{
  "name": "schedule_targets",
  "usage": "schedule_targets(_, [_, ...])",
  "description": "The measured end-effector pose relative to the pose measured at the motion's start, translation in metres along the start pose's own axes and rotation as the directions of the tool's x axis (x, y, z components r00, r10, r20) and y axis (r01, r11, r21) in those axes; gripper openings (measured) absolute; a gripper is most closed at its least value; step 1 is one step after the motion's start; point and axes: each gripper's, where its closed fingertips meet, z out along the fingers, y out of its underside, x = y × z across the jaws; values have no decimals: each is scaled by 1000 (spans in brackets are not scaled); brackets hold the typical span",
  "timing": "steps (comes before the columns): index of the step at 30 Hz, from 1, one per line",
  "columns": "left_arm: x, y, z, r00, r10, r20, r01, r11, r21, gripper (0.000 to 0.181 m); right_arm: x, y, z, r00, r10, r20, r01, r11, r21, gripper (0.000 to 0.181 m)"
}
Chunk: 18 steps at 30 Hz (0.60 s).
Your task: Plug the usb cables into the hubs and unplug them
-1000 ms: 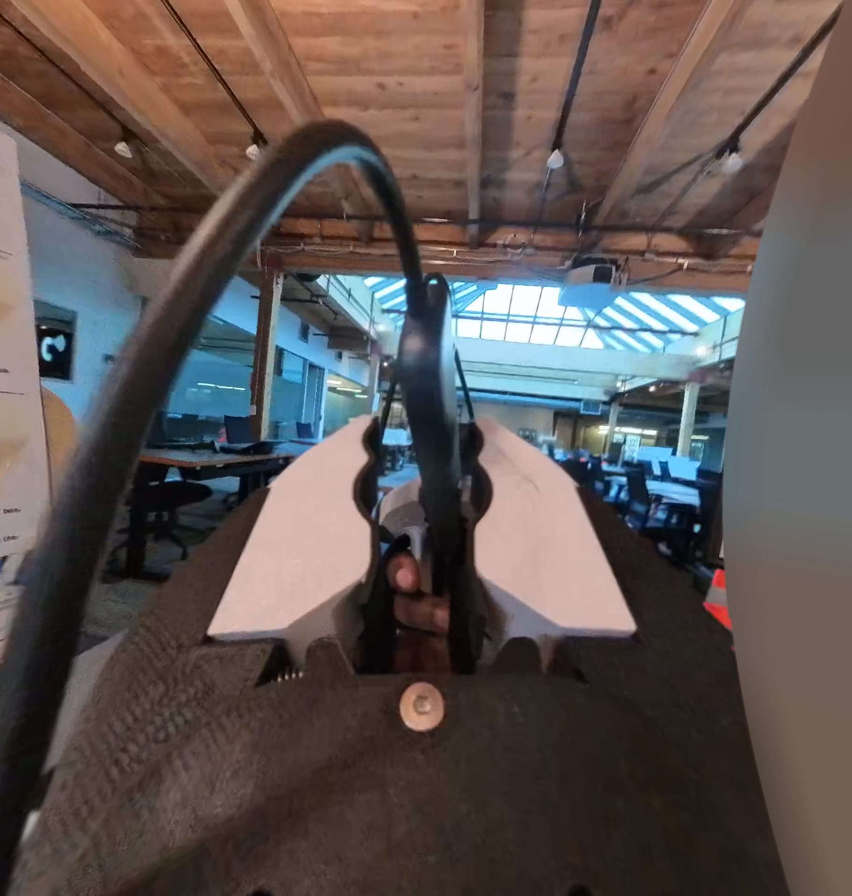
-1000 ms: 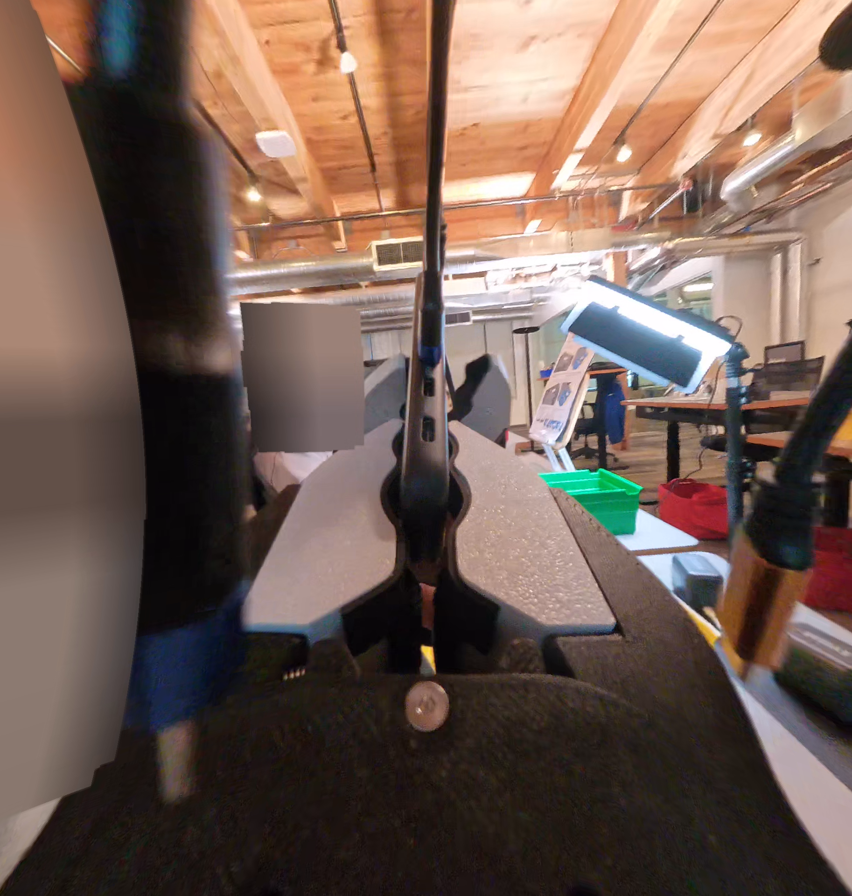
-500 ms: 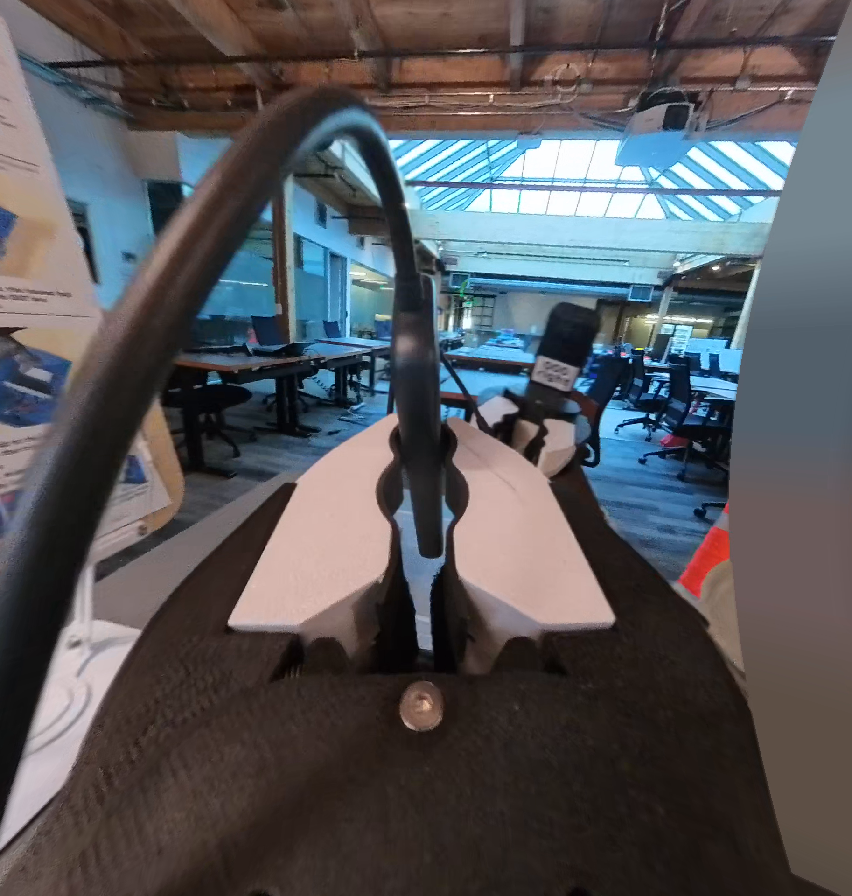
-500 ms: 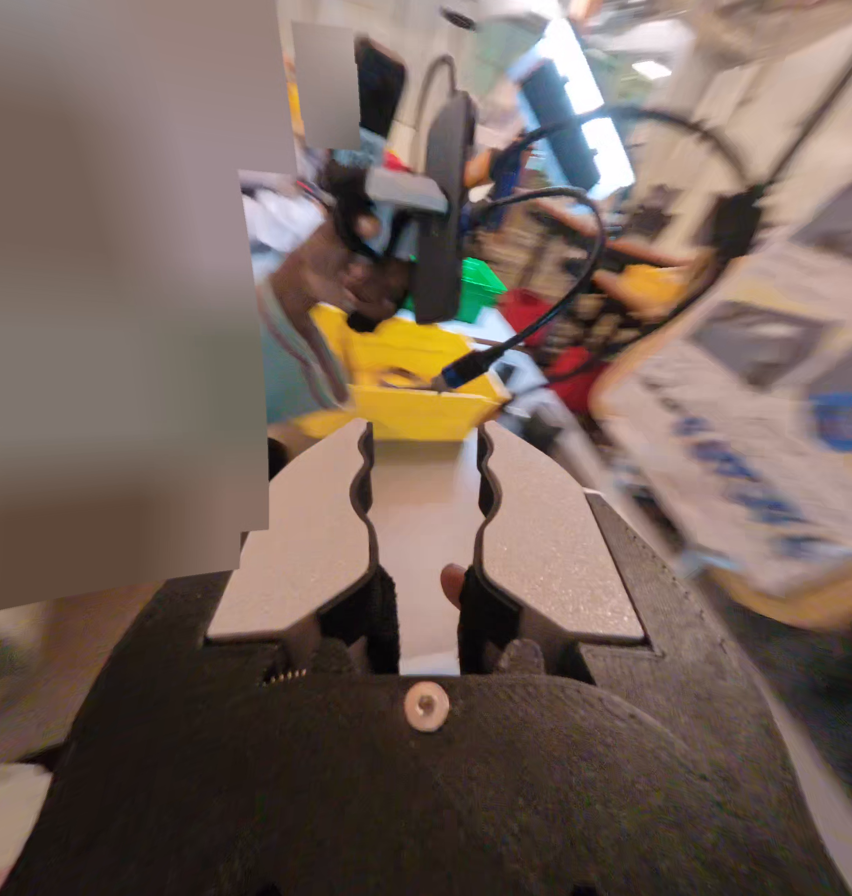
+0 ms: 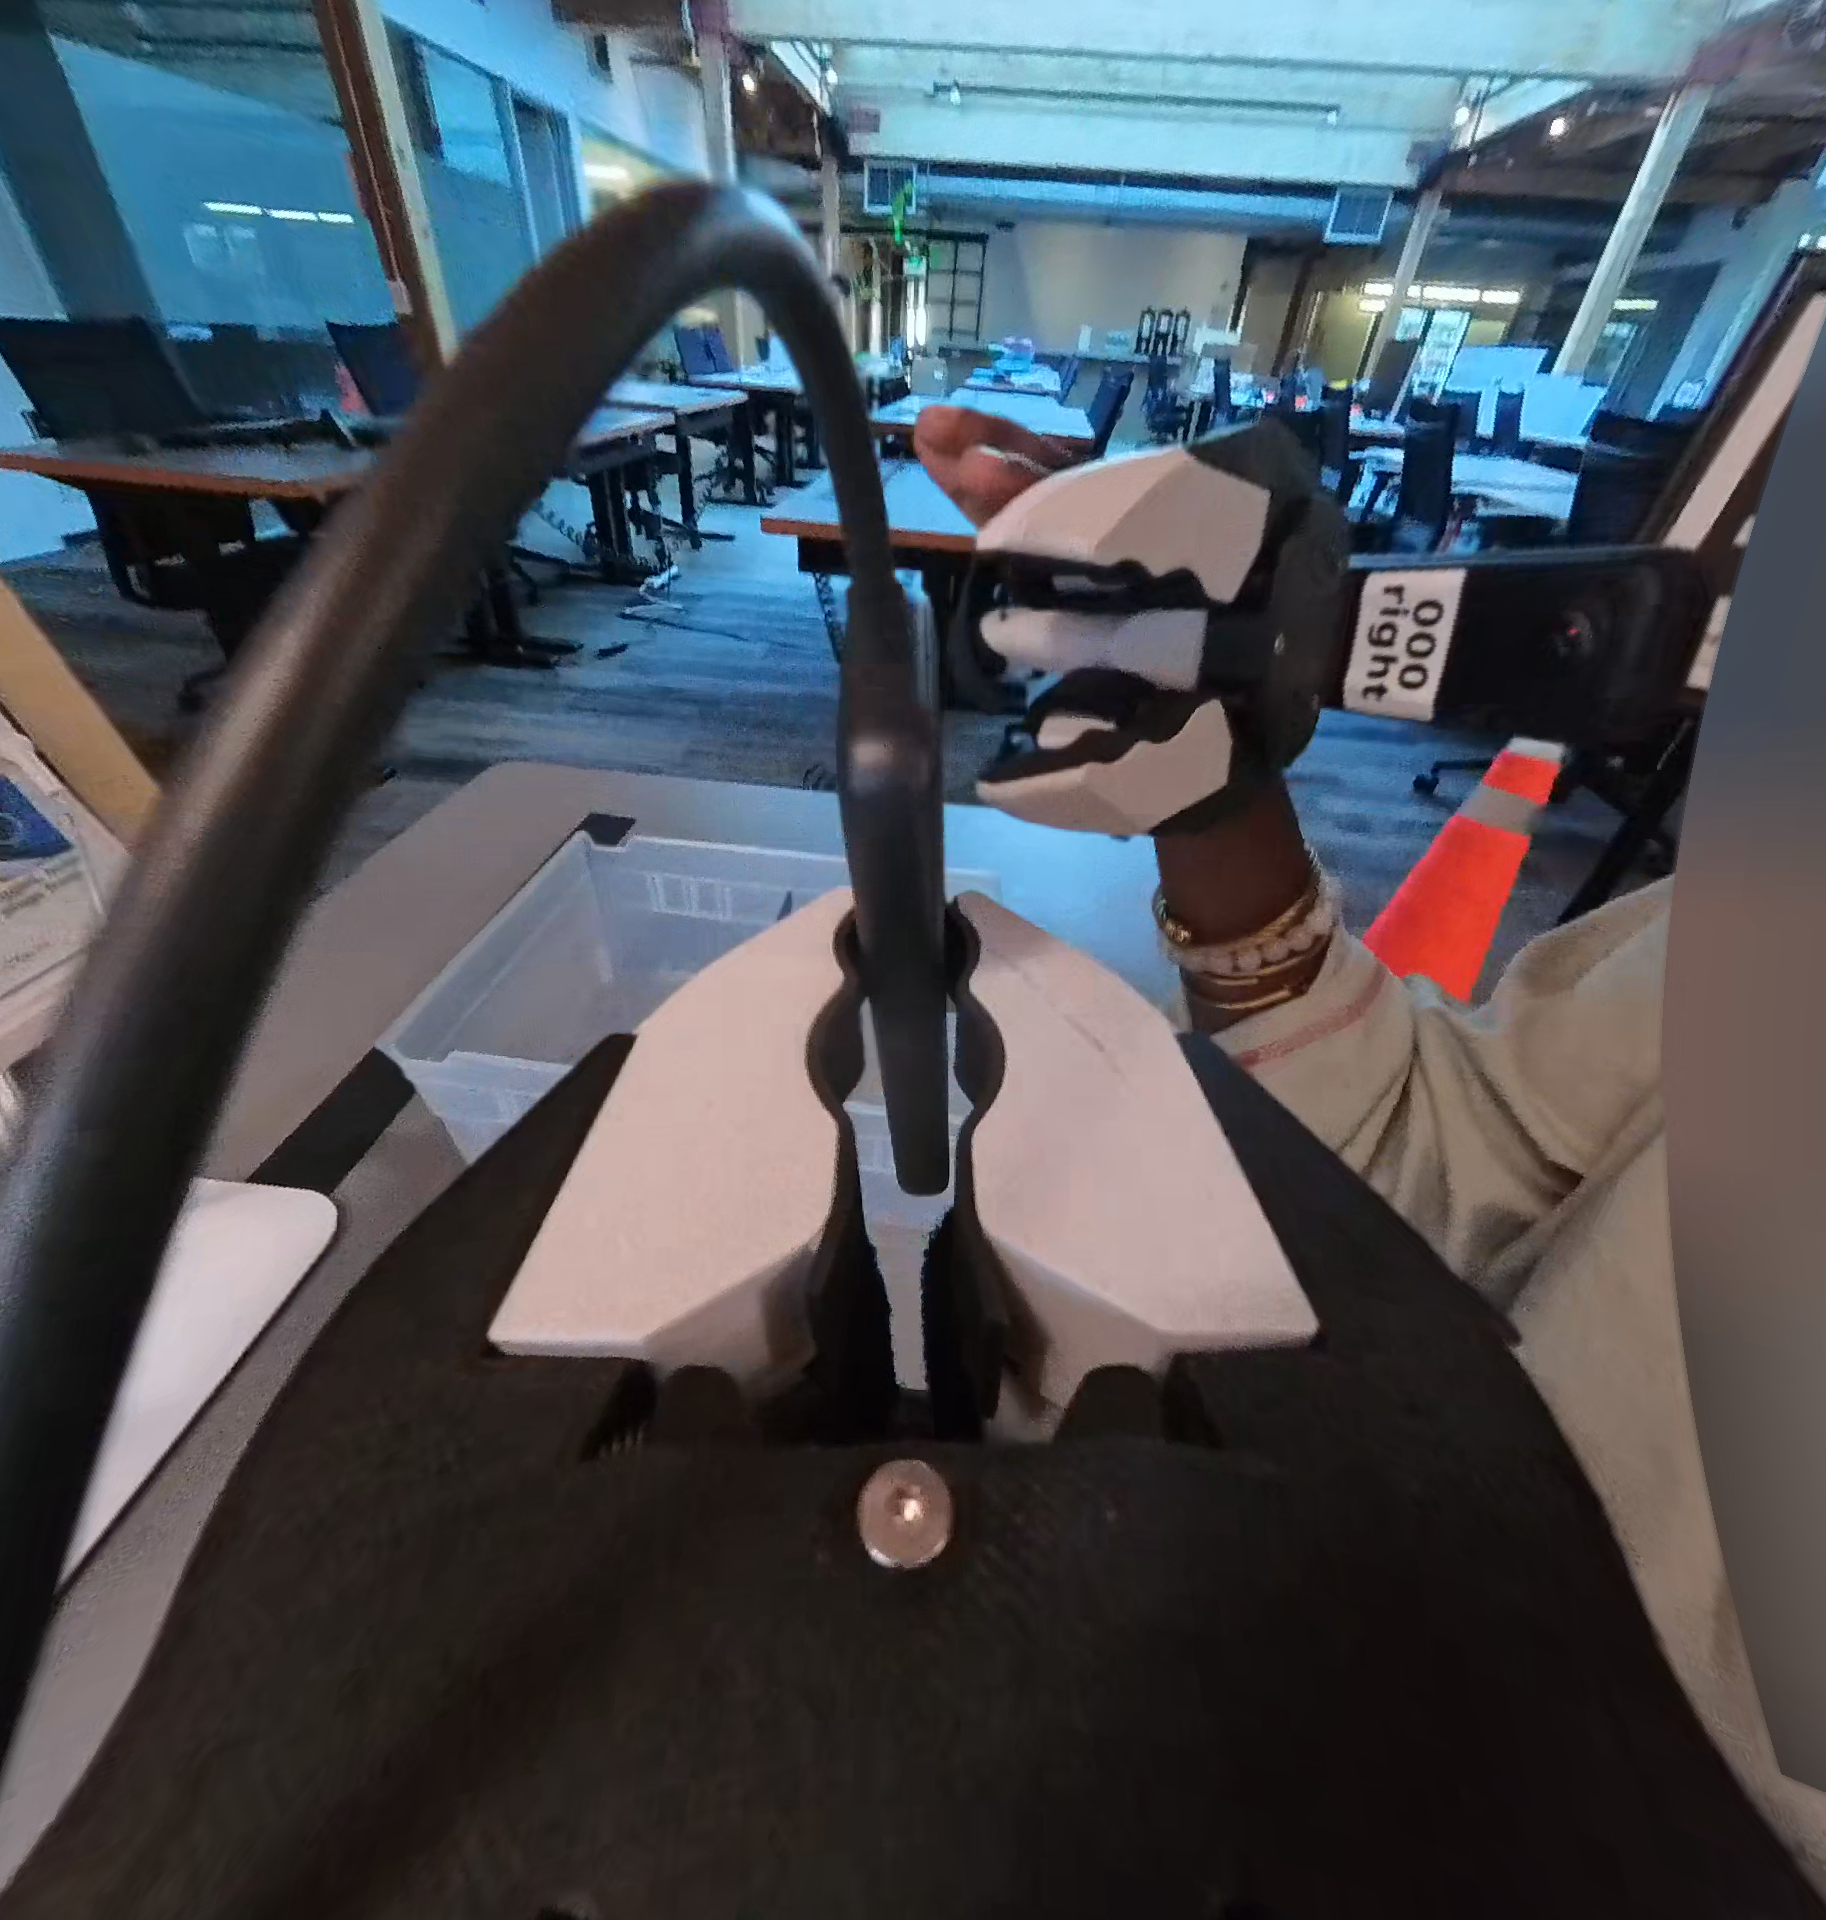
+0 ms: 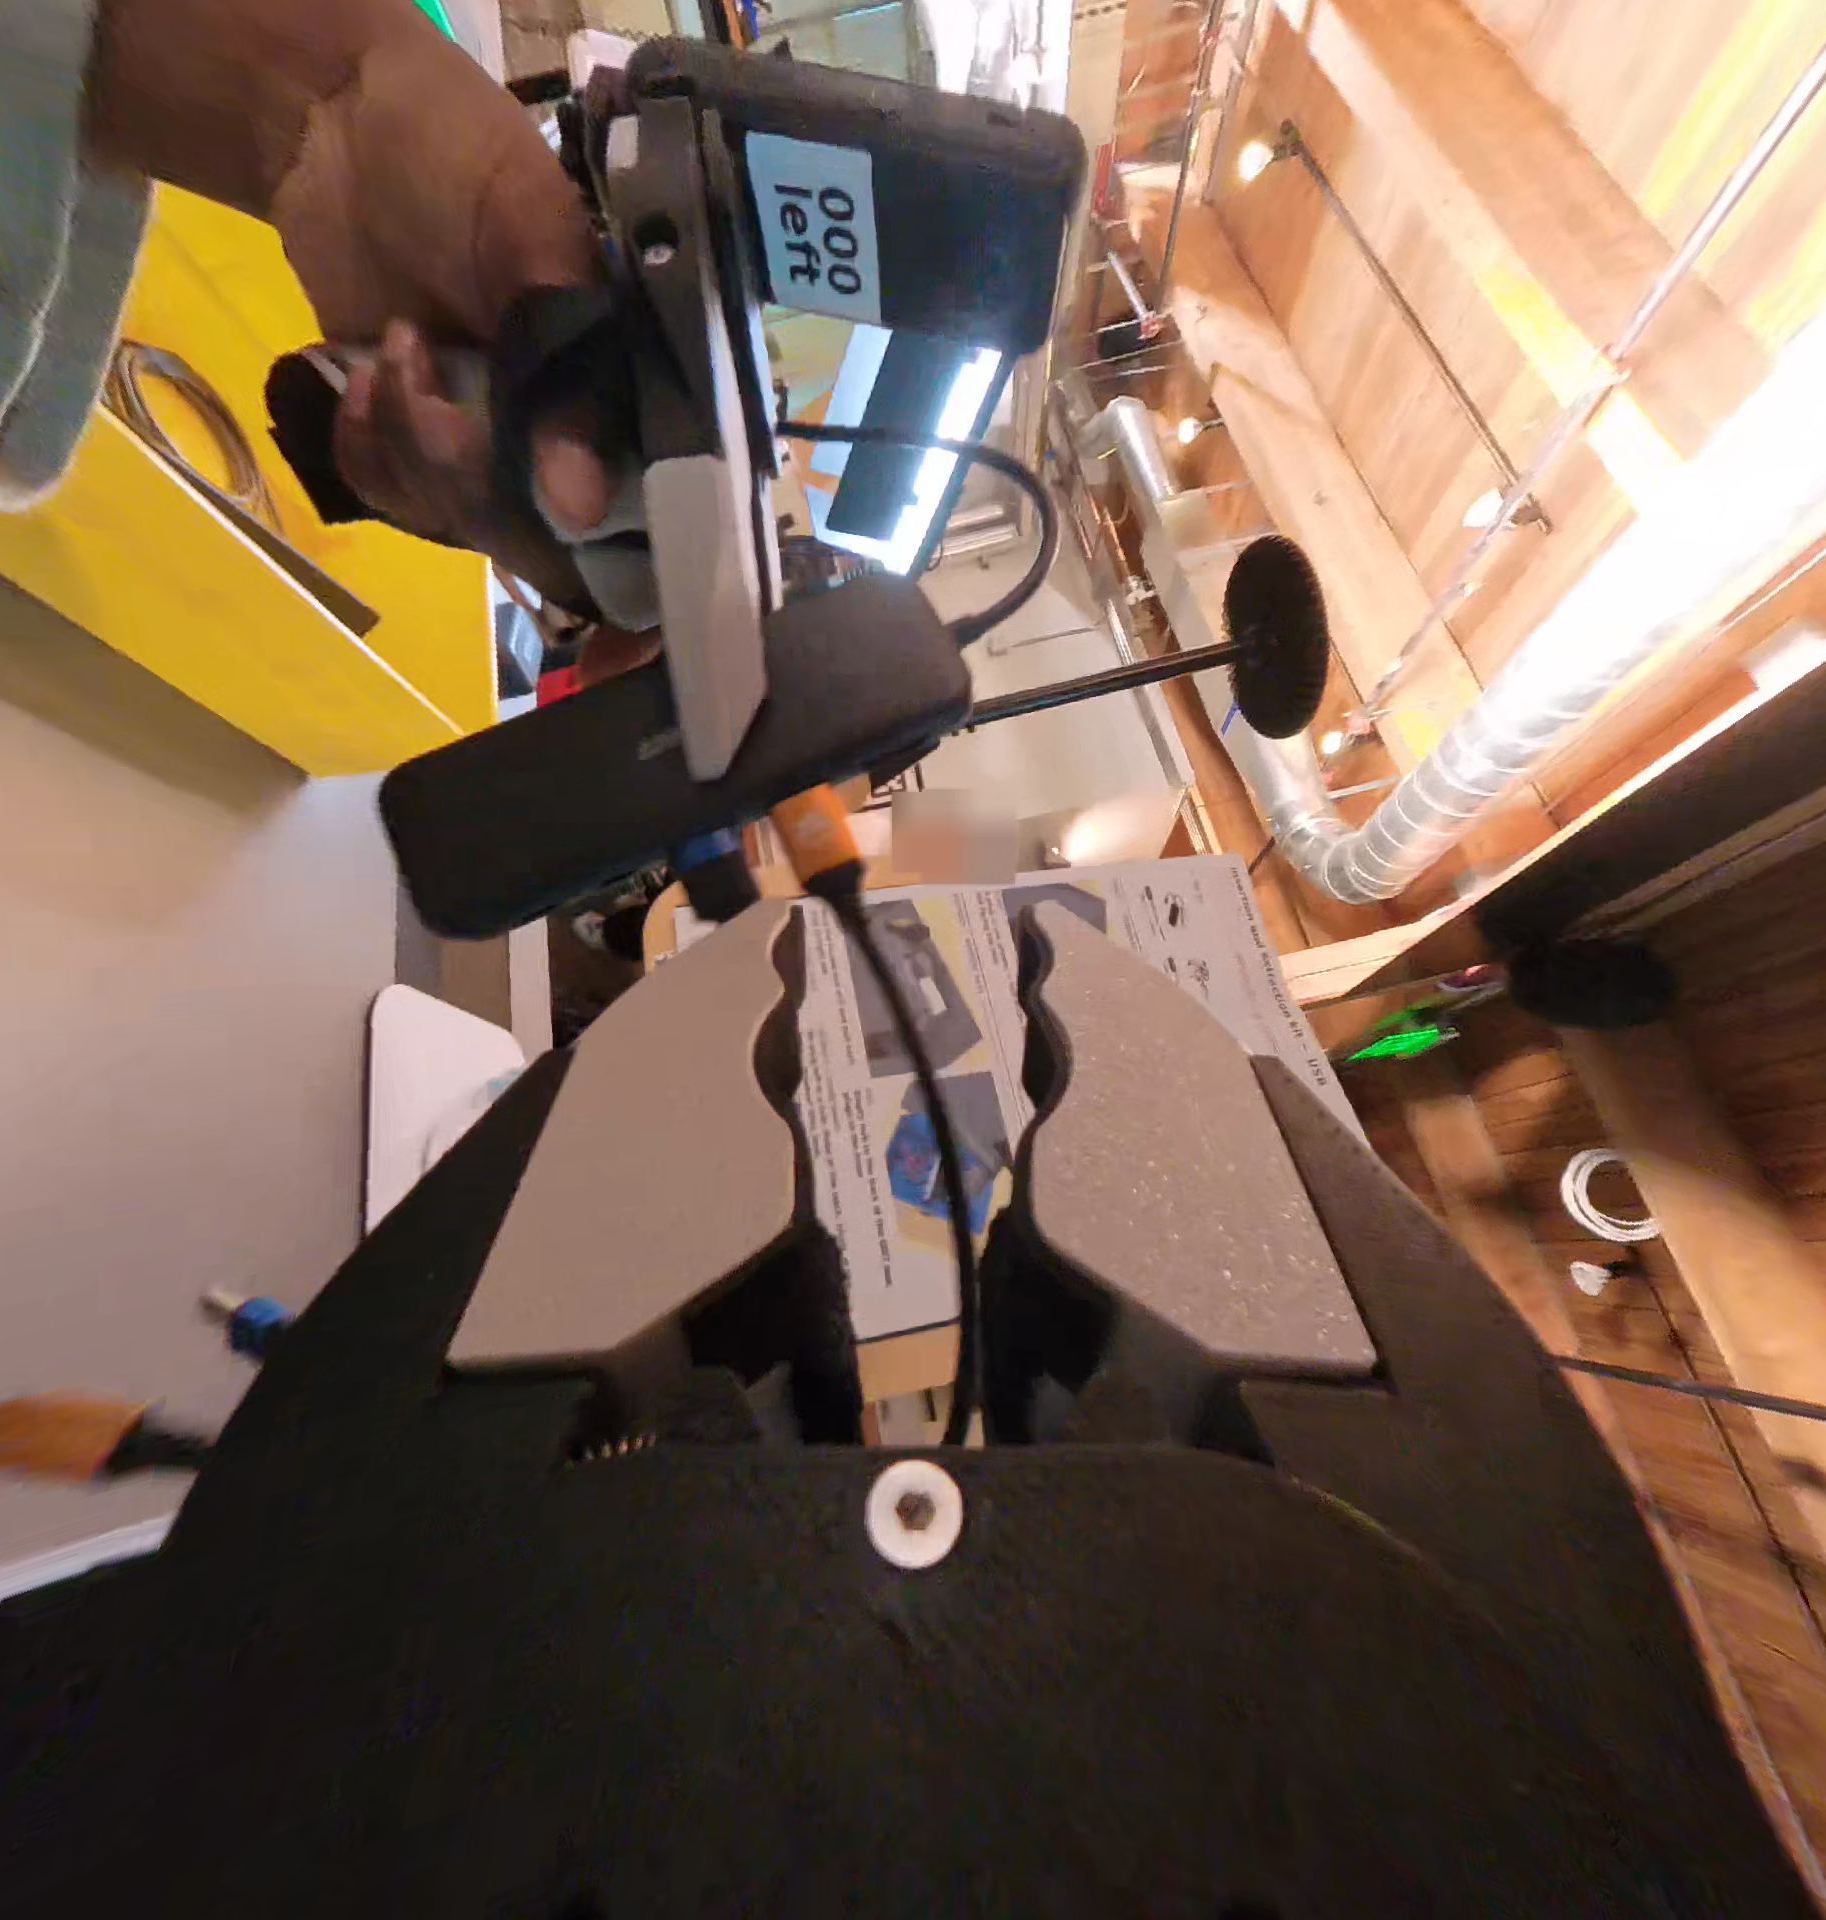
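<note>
Up in the air above the table is where the hub sits right now, pinched edge-on in the left gripper, whose fingers are pressed against its thin sides. From the right wrist view you can see two plugs seated in the hub's lower edge: an orange plug with a thin black cable trailing off it, and next to it a dark plug with a blue collar. So I'd say the plugging-in part looks done for at least those two, and the pulling-out part is what's coming. The right gripper has its fingers spread apart with the thin cable running down through the gap, not clamped on anything, and its tips are just below the orange plug. My guess is it needs to close on that plug body and pull it straight out. Another orange plug and a blue-collared one lie loose on the table, and a yellow bin sits behind.
</note>
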Motion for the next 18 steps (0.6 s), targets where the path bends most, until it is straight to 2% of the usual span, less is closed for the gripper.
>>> schedule_targets(1, [2, 5, 3, 1000, 14, -7, -14, 999, -34, 12, -2, -1, 2, 1000, 6, 9, -6, 1000, 7, 36])
schedule_targets(3, [7, 12, 7, 999, 25, -35, -27, 997, -78, 12, -18, 3, 6, 993, 44, 106, -42, 999, -14, 31])
schedule_targets(6, [8, 20, 11, 999, 34, -40, -39, 992, -124, 12, -32, 11, 8, 981, 41, 189, -30, 998, -61, 12])
schedule_targets(10, [11, 15, 9, 997, -4, -76, -3, 996, -88, 12, -34, 8, 8, 971, 125, 202, -122, 992, -28, 12])
schedule_targets(12, [12, 9, 8, 996, -11, -88, 7, 999, -42, 13, -30, 6, 9, 961, 196, 196, -200, 980, 5, 12])
schedule_targets(14, [12, -4, 6, 996, 22, -84, -18, 998, 54, 17, -24, 4, 10, 942, 280, 186, -292, 956, 38, 11])
schedule_targets(16, [13, -25, -1, 995, 81, -56, -68, 976, 207, 29, -16, 2, 10, 920, 355, 166, -371, 925, 77, 11])
schedule_targets(18, [9, -48, -15, 987, 153, 51, -161, 918, 363, 51, -10, 0, 8, 897, 412, 157, -432, 894, 121, 11])
